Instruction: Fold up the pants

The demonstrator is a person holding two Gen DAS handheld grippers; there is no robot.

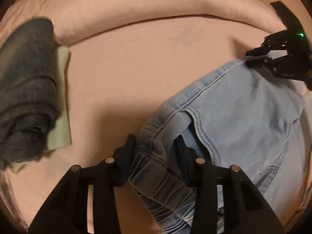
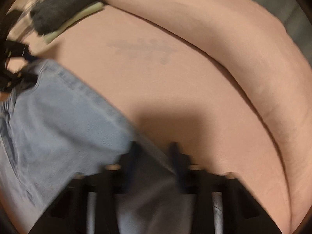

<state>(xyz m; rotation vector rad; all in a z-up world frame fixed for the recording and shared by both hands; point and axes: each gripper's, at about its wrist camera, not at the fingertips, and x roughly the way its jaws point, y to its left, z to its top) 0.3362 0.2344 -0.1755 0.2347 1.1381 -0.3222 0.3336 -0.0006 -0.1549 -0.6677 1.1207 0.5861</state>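
Light-blue jeans (image 1: 243,105) lie on a pink sheet (image 1: 126,74), spread across the right of the left wrist view, with the waistband end bunched near the bottom. The left gripper (image 1: 155,146) points steeply down over that bunched part, its jaws a moderate way apart with denim folds between them; whether the pads press the cloth I cannot tell. The right gripper (image 1: 253,57) sits at the far edge of the jeans, jaws nearly closed; in its own blurred view a strip of denim (image 2: 154,156) runs between the fingers and looks pinched. A pink pillow (image 1: 136,5) lies beyond, and dark folded jeans (image 1: 25,89) rest on a pale green cloth (image 1: 62,97) at the left
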